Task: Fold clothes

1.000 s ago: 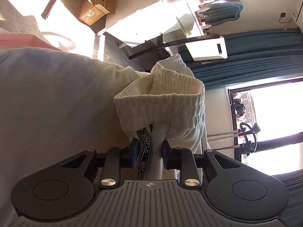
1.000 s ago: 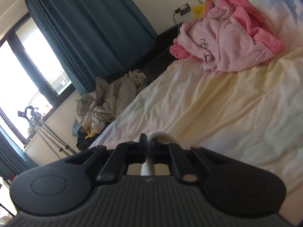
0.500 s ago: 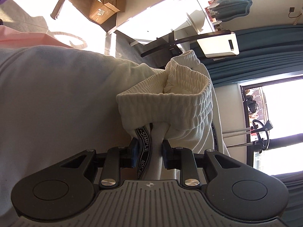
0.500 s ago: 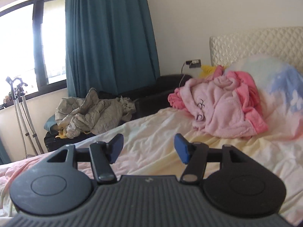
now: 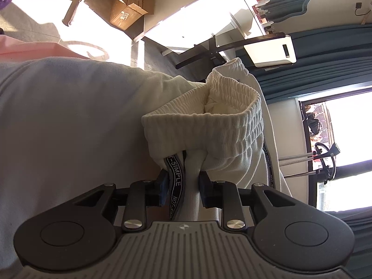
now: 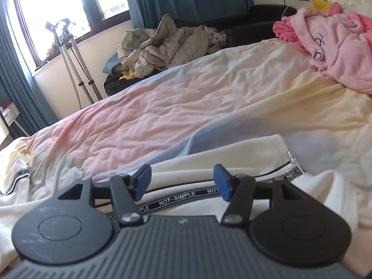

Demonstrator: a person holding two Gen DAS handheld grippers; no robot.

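Note:
A cream-white garment with a black "NOT-SIMPLE" band lies on the bed. In the left wrist view my left gripper (image 5: 183, 188) is shut on a bunch of its ribbed waistband (image 5: 209, 127) and band, lifted off the bed. In the right wrist view my right gripper (image 6: 182, 181) is open and empty, just above the garment (image 6: 209, 169) and its lettered band (image 6: 179, 198). More of the garment (image 6: 14, 186) shows at the left edge.
The pastel bedsheet (image 6: 186, 97) stretches ahead. A pink fleece heap (image 6: 337, 44) lies at the far right by the headboard. A grey quilted jacket (image 6: 162, 44) sits beyond the bed. Crutches (image 6: 69, 53) lean by the window. A cardboard box (image 5: 130, 7) stands on the floor.
My right gripper let go of the white cloth, opened, and swung down low over the garment on the bed. My left gripper stays shut on the waistband.

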